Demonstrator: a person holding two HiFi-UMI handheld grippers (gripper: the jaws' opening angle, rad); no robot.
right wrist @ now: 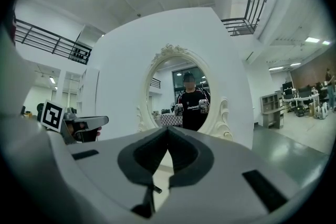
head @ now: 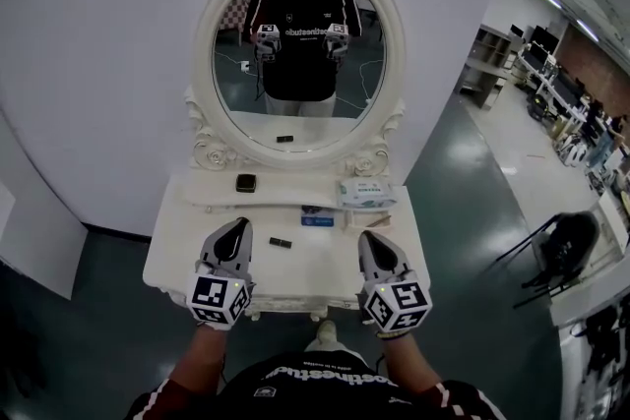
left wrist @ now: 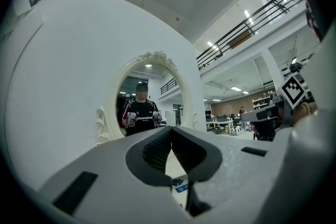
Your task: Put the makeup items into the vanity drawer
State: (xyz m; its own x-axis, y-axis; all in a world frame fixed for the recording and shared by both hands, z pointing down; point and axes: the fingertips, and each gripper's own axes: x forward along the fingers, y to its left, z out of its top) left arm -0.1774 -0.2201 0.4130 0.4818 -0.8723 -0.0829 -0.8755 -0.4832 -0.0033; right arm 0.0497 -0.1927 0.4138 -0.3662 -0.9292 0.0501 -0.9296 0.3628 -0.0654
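The white vanity table (head: 187,256) carries a dark square compact (head: 245,182) on its raised back ledge. On the top lie a small black stick (head: 281,242), a blue flat item (head: 317,219) and a pale wipes pack (head: 366,194). My left gripper (head: 236,224) hovers level over the front left of the tabletop, shut and empty; its ribbed pads (left wrist: 157,150) meet. My right gripper (head: 371,237) hovers over the front right, jaws together with nothing between them (right wrist: 168,131). The black stick lies between the two grippers. No open drawer shows.
An oval mirror (head: 300,54) in an ornate white frame stands at the back of the vanity against a white wall. A dark chair (head: 566,241) stands on the green floor to the right. A white panel (head: 30,241) stands at the left.
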